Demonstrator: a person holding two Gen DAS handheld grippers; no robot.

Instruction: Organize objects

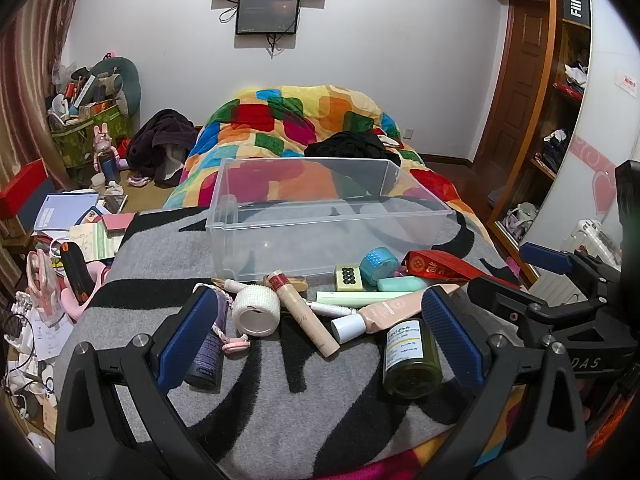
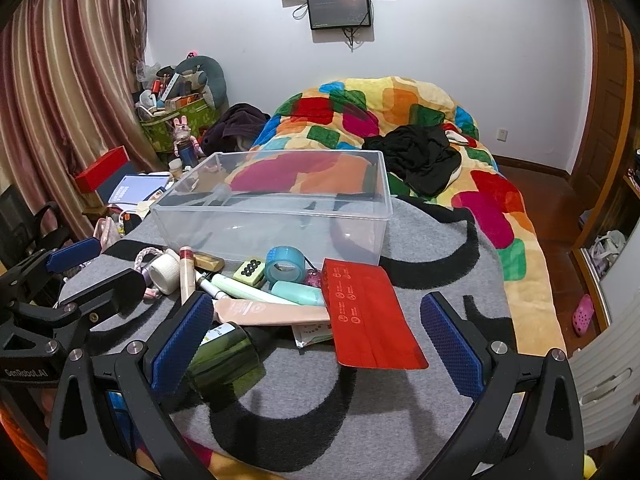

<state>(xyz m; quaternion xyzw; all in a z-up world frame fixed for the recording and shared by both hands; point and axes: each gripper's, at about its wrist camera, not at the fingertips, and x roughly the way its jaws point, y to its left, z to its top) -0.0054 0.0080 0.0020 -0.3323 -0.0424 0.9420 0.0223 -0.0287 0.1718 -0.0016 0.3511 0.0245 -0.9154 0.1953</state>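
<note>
A clear plastic bin (image 1: 320, 216) (image 2: 276, 220) stands empty on the grey and black blanket. In front of it lies a heap of small items: a white tape roll (image 1: 256, 310), a beige tube (image 1: 308, 316), a peach tube (image 1: 396, 306) (image 2: 272, 314), a green bottle (image 1: 412, 356) (image 2: 228, 356), a blue tape roll (image 1: 378, 266) (image 2: 285, 268) and a red pouch (image 1: 444, 266) (image 2: 370, 318). My left gripper (image 1: 316, 332) is open above the heap, holding nothing. My right gripper (image 2: 316, 340) is open by the red pouch, holding nothing.
A colourful quilt (image 2: 400, 120) with black clothes (image 2: 416, 156) covers the bed behind the bin. Cluttered books, boxes and bags (image 1: 80, 216) lie to the left. A wooden wardrobe (image 1: 556, 120) stands on the right.
</note>
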